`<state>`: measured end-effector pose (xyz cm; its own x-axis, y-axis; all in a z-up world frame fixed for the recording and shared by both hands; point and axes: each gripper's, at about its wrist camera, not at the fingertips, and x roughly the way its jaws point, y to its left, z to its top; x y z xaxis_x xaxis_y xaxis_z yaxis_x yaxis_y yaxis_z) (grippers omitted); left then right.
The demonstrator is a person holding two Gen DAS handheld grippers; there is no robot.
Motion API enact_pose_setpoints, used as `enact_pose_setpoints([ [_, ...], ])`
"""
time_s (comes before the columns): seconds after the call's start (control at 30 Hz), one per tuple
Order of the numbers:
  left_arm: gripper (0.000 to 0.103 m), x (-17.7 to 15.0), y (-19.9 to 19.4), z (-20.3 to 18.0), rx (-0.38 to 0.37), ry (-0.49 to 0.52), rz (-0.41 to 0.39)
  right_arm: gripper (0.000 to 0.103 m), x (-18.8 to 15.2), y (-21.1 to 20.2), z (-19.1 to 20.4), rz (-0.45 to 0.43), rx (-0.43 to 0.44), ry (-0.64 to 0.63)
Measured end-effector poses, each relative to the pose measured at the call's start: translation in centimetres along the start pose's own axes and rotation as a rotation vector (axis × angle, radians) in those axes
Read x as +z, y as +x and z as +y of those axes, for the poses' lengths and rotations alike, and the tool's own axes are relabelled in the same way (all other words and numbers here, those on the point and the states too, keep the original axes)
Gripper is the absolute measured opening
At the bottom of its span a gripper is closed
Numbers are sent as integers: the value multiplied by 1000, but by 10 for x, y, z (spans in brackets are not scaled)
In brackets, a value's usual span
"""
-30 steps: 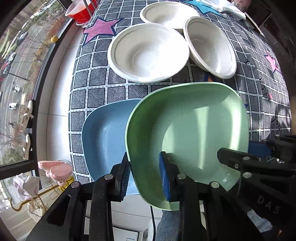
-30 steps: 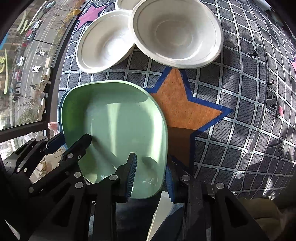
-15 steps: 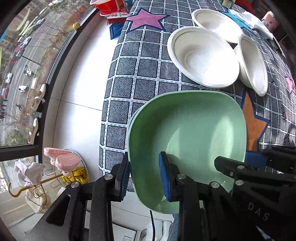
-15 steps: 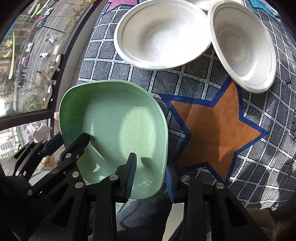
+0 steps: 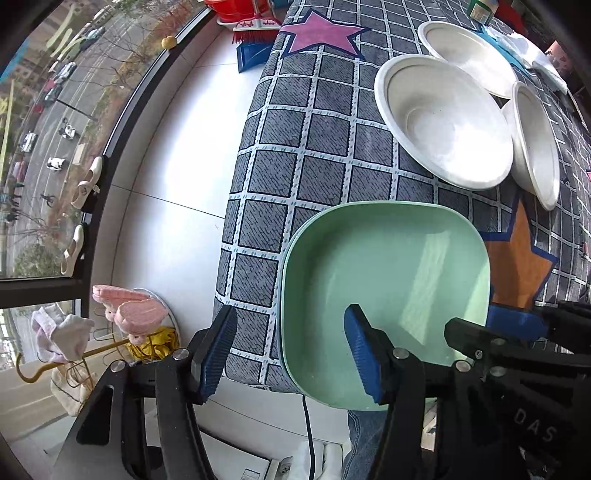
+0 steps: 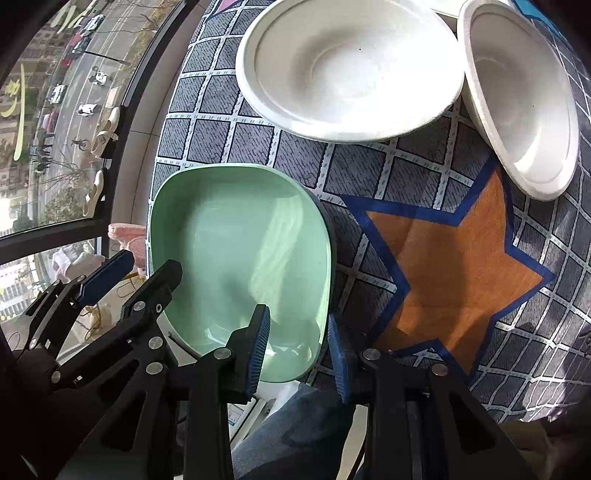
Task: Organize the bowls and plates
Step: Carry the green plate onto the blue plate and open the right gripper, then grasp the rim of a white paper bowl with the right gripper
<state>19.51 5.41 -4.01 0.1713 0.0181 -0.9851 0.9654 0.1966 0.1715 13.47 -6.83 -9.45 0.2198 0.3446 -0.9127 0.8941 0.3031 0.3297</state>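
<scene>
A pale green square plate lies at the near edge of the table, overhanging it a little. Under its left side a thin rim of another plate shows. My left gripper straddles the green plate's left rim; its jaws are opening and the pads stand well clear of the rim. My right gripper straddles the plate's near right corner; its jaws are opening too, and neither pad touches. Three white bowls sit farther back.
The table wears a grey checked cloth with an orange star right of the plate. The table's left edge drops to a white floor beside a window. A broom and dustpan lie at the far left. A person's jeans leg is below.
The green plate came down over the blue plate, which is now covered. Both grippers, shut on its rim before, have spread their jaws off it, the left one much wider.
</scene>
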Motion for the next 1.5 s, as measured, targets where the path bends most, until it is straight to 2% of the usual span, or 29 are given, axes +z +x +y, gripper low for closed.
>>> enact_pose_setpoints([
  [0.03,71,0,0,4,1,-9,-1,48,-1,-3,-5,-6,-7,7],
  [0.1,80,-1,-3,8,-11,-24,-5,75,-3,-8,-15,-28,4,25],
  [0.17,80,-3,-4,11,-11,-29,-10,81,-8,-12,-26,-34,35,44],
  [0.43,80,-9,-8,-14,-41,15,1,81,-36,-11,-77,-11,44,165],
  [0.7,81,-8,-18,-54,-68,111,-13,81,-56,-13,-118,-4,50,266],
  [0.73,81,-7,-19,-58,-68,121,-15,83,-57,-14,-121,-5,51,276],
  [0.77,81,-7,-20,-62,-70,130,-16,97,-58,-15,-126,-10,57,285],
  [0.8,81,-6,-21,-66,-71,137,-18,102,-59,-17,-129,-21,73,295],
  [0.97,81,0,-26,-81,-72,165,-23,102,-61,-24,-146,-28,90,330],
  [1.13,81,10,-32,-94,-68,184,-34,102,-64,-43,-189,-28,100,352],
  [1.33,81,32,-43,-114,-63,205,-59,102,-52,-69,-236,-46,102,376],
  [1.5,81,59,-54,-133,-59,210,-93,102,-25,-91,-258,-79,103,389],
])
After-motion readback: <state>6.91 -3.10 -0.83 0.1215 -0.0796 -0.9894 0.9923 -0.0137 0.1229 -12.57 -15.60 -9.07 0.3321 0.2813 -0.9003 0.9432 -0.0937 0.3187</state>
